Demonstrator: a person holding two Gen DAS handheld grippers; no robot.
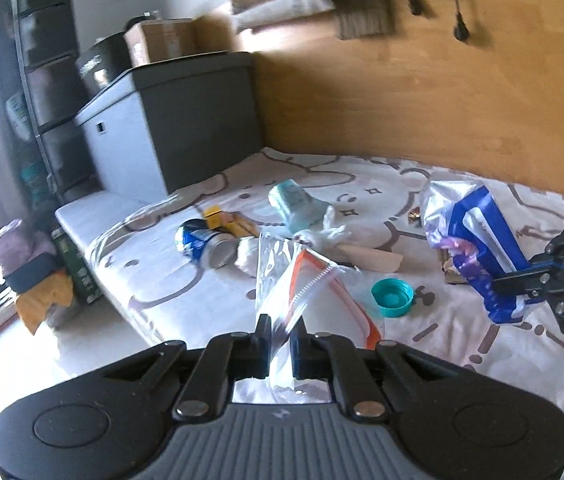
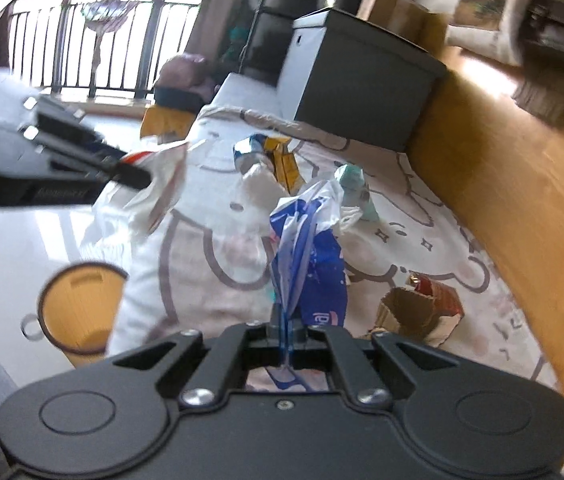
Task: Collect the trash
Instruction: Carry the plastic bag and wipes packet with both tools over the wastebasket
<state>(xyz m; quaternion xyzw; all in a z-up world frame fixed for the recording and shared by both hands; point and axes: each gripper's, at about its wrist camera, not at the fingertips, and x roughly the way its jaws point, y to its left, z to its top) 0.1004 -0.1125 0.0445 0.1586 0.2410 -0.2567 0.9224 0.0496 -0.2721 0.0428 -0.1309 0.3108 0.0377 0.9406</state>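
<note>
Left gripper [image 1: 280, 334] pinches the clear zip bag [image 1: 294, 280], teal cap [image 1: 392, 297] just right of its jaws. Right gripper [image 2: 286, 326] clamps the blue wrapper [image 2: 310, 256]; only its view shows the yellow bin [image 2: 77, 308], low left of the jaws.

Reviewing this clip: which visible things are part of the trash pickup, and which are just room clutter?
Part of the job:
- clear zip bag, in the left gripper
- blue-and-white wrapper, in the right gripper
- crushed can
- teal cap
- torn carton
- orange bin

Lying about:
- grey storage box
- cardboard box
- drawer tower
</note>
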